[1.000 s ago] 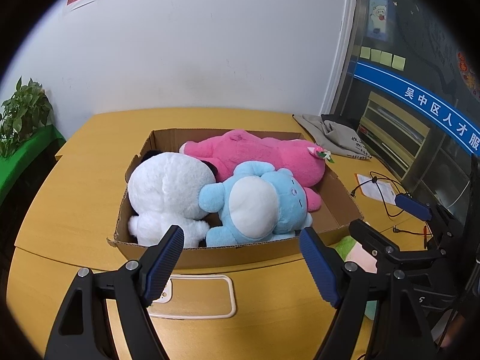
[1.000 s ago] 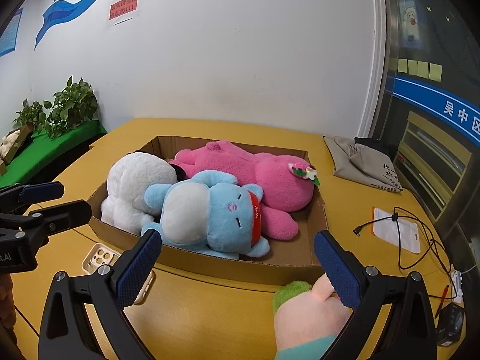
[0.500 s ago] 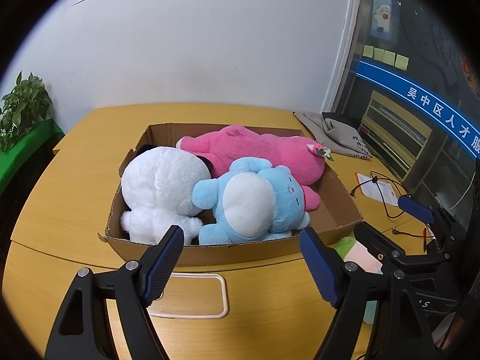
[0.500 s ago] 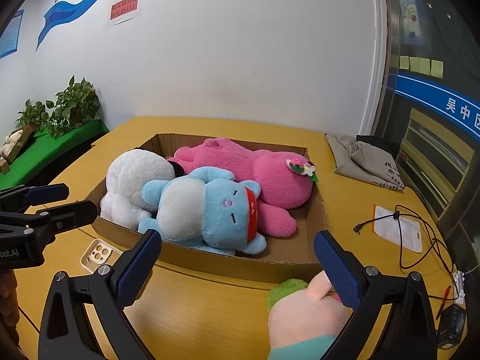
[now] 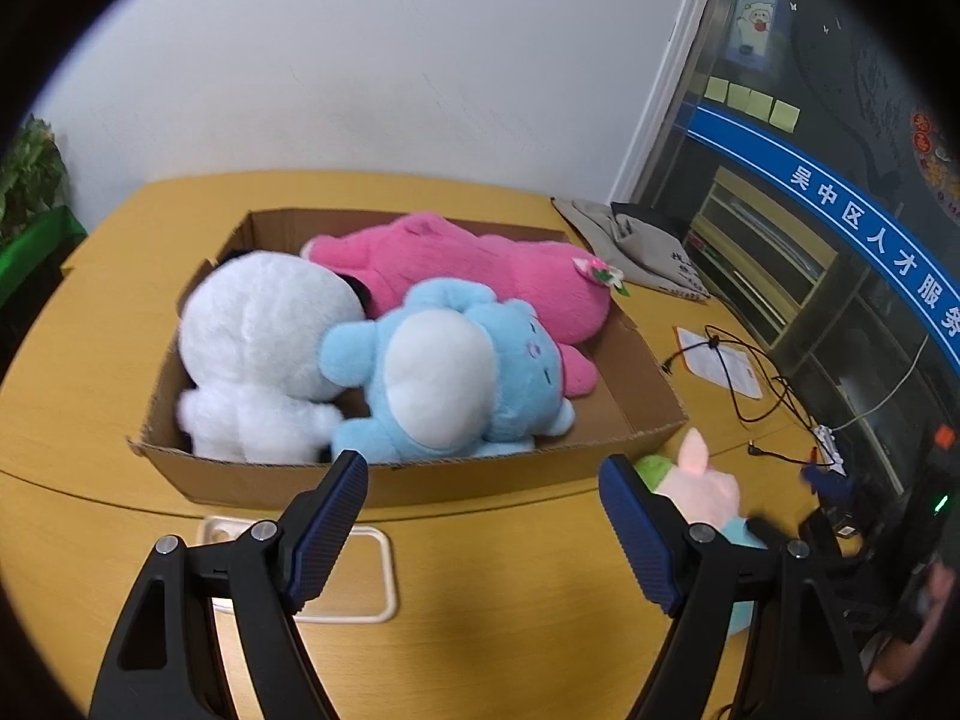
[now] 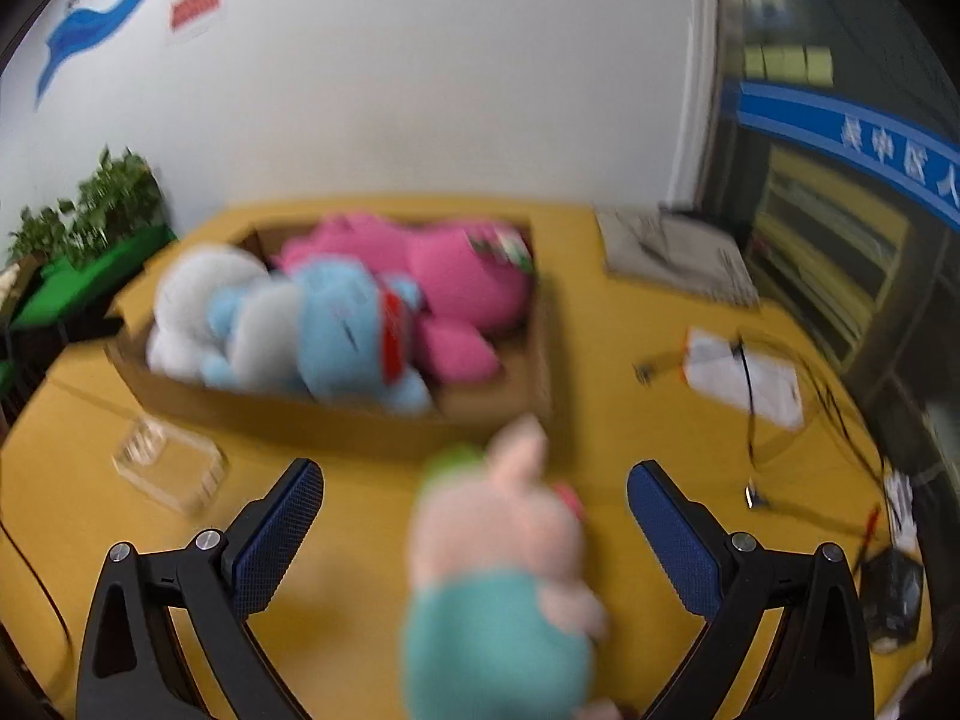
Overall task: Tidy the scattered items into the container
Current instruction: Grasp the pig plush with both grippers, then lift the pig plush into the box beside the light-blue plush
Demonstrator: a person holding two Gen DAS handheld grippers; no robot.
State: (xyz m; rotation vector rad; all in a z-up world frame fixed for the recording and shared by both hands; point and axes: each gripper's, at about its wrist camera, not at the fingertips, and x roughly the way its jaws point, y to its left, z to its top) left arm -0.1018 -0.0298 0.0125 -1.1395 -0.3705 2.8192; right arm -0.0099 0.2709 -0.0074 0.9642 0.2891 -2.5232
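A cardboard box (image 5: 420, 483) (image 6: 336, 423) on the yellow table holds a white plush (image 5: 264, 348), a blue plush (image 5: 456, 372) (image 6: 336, 330) and a pink plush (image 5: 480, 276) (image 6: 456, 276). A small pink plush in a teal top (image 6: 498, 564) (image 5: 699, 483) lies on the table in front of the box's right corner. My right gripper (image 6: 474, 516) is open, its fingers wide on either side of this plush and clear of it. My left gripper (image 5: 483, 516) is open over the table before the box, holding nothing.
A clear phone case (image 5: 342, 570) (image 6: 171, 468) lies on the table near the box's front left. A grey cloth bag (image 5: 636, 246), a paper card (image 5: 720, 360) and black cables (image 5: 762, 396) lie to the right. A potted plant (image 6: 90, 204) stands at the far left.
My right gripper has swung right and down, so the small pink plush now sits between its fingers instead of by the right one. The left gripper moved slightly down; the box looks nearer.
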